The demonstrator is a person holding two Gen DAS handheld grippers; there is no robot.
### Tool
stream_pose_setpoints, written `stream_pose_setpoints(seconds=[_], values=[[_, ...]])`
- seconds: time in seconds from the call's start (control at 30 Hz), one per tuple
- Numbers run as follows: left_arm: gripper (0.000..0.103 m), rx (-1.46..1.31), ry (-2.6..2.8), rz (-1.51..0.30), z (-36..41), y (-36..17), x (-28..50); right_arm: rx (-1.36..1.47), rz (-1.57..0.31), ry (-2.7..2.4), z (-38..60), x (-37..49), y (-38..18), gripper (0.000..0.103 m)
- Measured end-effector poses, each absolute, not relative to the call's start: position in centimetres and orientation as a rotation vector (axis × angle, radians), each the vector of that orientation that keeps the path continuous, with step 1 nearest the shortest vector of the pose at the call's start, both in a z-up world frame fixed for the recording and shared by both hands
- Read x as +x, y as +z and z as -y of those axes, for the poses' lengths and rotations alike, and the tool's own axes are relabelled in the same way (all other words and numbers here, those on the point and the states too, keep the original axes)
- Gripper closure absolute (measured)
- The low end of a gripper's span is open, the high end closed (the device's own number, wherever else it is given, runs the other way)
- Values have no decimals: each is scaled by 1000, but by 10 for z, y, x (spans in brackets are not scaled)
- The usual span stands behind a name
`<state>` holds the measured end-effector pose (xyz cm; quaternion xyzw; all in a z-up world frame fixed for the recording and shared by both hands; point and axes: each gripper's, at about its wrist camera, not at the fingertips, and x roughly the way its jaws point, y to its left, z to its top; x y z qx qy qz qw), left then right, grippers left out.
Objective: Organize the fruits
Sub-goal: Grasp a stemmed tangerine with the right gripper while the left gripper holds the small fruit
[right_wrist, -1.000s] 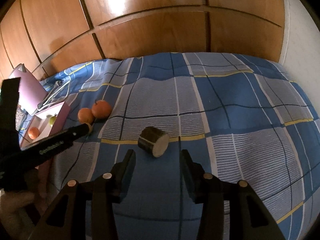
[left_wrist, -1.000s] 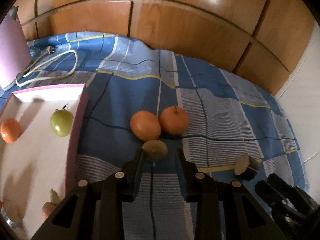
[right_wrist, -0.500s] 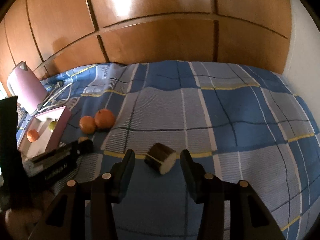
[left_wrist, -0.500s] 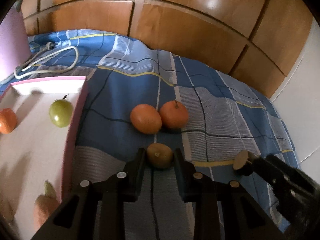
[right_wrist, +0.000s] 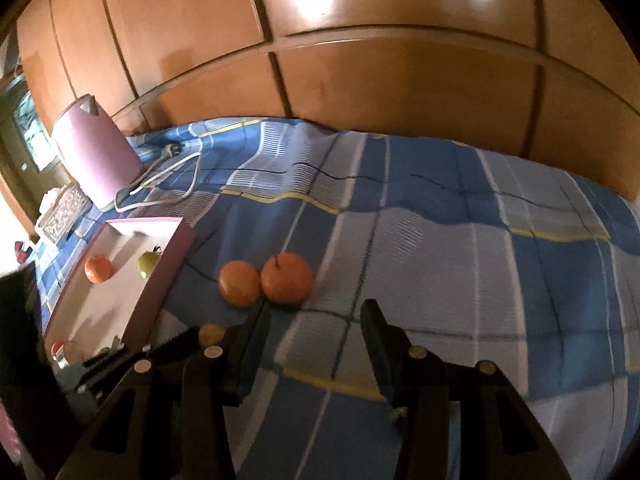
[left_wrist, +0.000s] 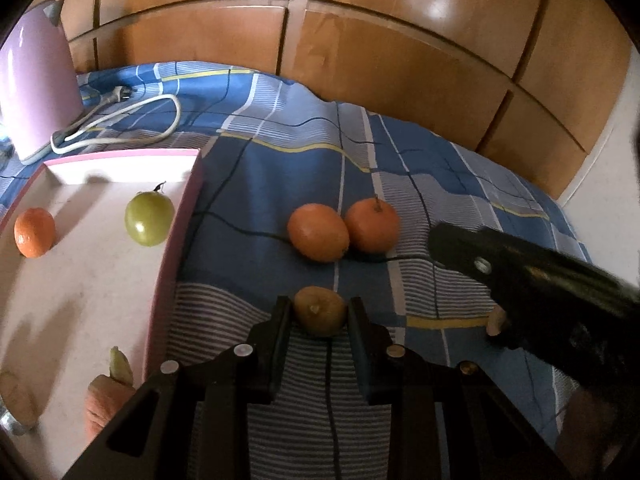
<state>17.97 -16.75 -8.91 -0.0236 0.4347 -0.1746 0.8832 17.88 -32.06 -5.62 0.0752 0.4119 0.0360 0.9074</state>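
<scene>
Left jaws pinch a small brown fruit on the bed; right jaws stand spread with nothing seen between them.

In the left wrist view, the left gripper at 6 o'clock presses its jaws onto the small brown fruit, which rests on the blue plaid bedspread. The right gripper reaches in from 4 o'clock, part-hiding a pale cut piece. Just beyond the brown fruit, two oranges touch each other. At 9 o'clock the pink-rimmed tray holds a green fruit and a small orange. Farther, at 10 o'clock, stands a pink kettle with its white cord, before the wooden panels.
</scene>
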Motion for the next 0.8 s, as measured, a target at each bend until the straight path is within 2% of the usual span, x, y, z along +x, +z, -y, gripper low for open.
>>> stream_pose_setpoints(seconds=[0.43,0.47,0.5,0.8], values=[[74,-77,-359,-906,167,-91,182,136,-934,169,307,226,-82,56],[74,-76,-358,-905,168,-91,183,134,-935,168,306,227,-83,56],[74,-74,-357,-905,168,-91,183,133,-937,169,306,228,-84,64],[74,-70,-354,-905,169,-89,182,102,-918,149,305,217,-84,66]])
